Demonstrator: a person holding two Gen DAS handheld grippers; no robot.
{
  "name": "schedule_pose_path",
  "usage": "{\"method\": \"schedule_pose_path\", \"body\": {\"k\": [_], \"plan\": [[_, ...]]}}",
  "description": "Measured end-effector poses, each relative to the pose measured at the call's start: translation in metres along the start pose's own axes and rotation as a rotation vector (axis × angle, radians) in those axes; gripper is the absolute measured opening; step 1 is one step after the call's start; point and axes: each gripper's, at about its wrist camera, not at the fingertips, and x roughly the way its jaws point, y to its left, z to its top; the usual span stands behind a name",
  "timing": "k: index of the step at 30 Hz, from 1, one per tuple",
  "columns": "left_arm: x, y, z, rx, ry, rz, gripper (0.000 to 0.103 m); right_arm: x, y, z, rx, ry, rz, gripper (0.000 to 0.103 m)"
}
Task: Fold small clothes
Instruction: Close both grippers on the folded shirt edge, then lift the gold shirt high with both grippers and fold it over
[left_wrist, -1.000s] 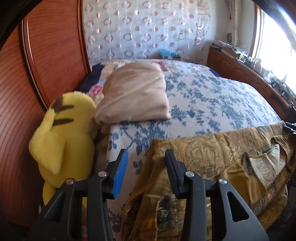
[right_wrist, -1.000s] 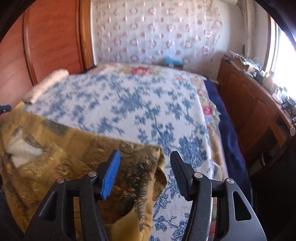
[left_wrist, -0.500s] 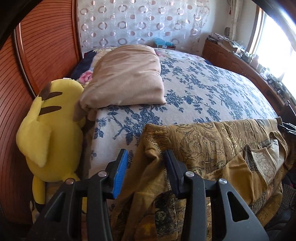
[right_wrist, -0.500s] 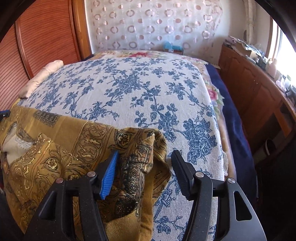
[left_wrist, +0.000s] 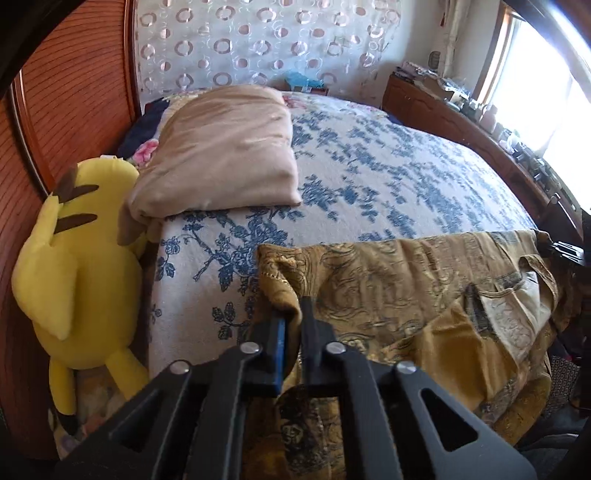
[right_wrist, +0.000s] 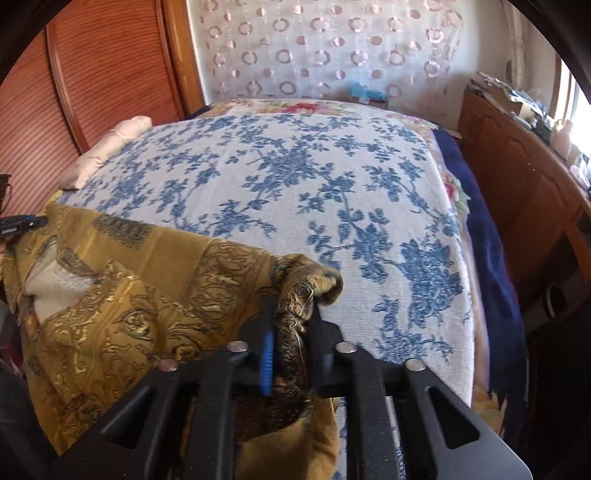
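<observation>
The left gripper (left_wrist: 291, 325) is seen with its jaws pressed nearly together, a bunched corner of a mustard-gold patterned garment (left_wrist: 399, 295) pinched between them. The right gripper (right_wrist: 291, 328) is likewise closed down on the garment's opposite corner, where a rolled fold of cloth pokes out above the fingers (right_wrist: 266, 350). The garment (right_wrist: 122, 291) is spread across the near edge of a bed, stretched between the two grippers, with its lower part draped over the bed's edge. In the left wrist view alone, a yellow plush toy (left_wrist: 81, 266) with brown stripes is shown wedged between the mattress and a reddish wooden panel (left_wrist: 74, 92), and a beige pillow (left_wrist: 221, 151) is seen whole. In the right wrist view only the pillow's end (right_wrist: 107, 147) is shown, and a dark blue blanket (right_wrist: 491, 243) is seen hanging down the far side of the bed. The bed is covered by a white bedspread (right_wrist: 295, 173) printed with blue flowers. A curtain (right_wrist: 325, 48) patterned with rings hangs behind the bed, and a wooden cabinet (right_wrist: 517, 177) loaded with small, indistinct items stands under a bright window (left_wrist: 546, 85).
</observation>
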Motion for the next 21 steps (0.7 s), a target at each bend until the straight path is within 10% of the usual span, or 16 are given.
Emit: {"method": "schedule_pose_path", "body": {"k": [21], "plan": [[-0.221, -0.02, 0.11, 0.08, -0.592, 0.011, 0.001, -0.229, 0.073, 0.11, -0.233, -0.531, -0.031, 0.005]]}}
